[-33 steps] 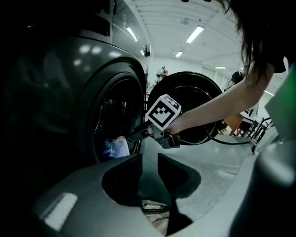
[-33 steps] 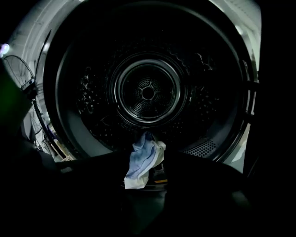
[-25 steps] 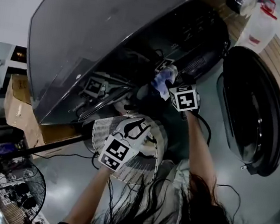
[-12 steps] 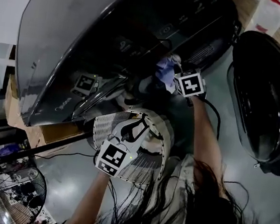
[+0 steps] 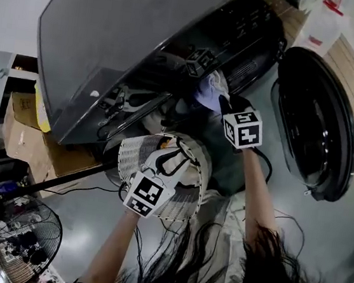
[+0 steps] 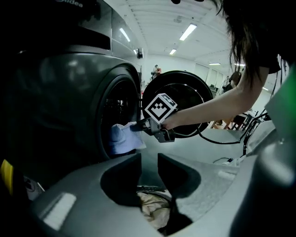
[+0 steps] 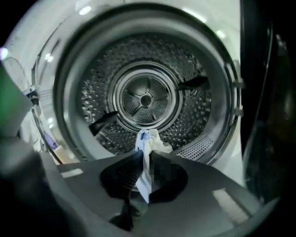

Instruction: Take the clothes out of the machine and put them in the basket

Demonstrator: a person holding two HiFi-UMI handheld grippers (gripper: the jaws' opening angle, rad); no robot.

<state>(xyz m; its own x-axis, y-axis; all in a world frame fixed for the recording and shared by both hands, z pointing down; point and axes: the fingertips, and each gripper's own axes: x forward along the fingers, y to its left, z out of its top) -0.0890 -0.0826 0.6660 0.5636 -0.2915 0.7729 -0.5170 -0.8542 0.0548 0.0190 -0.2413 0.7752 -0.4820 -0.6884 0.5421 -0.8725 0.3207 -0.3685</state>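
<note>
The dark grey washing machine (image 5: 131, 42) stands with its round door (image 5: 314, 122) swung open. My right gripper (image 5: 217, 99) is at the drum mouth, shut on a light blue and white cloth (image 5: 206, 90). In the right gripper view the cloth (image 7: 147, 143) hangs pinched between the jaws of the right gripper (image 7: 147, 164), in front of the steel drum (image 7: 145, 99), which looks bare. The left gripper view shows the same cloth (image 6: 121, 139) at the opening. My left gripper (image 5: 176, 157) is over the white basket (image 5: 134, 155), shut on its rim; a beige cloth (image 6: 152, 208) lies below the jaws.
A standing fan (image 5: 10, 245) and cardboard boxes (image 5: 20, 144) are at the left on the grey floor. Cables run across the floor near the basket. A white container (image 5: 322, 30) stands at the top right by a wooden strip.
The right gripper still holds the cloth and has drawn back a little from the drum mouth. The left gripper and basket have hardly moved. The head view has shifted.
</note>
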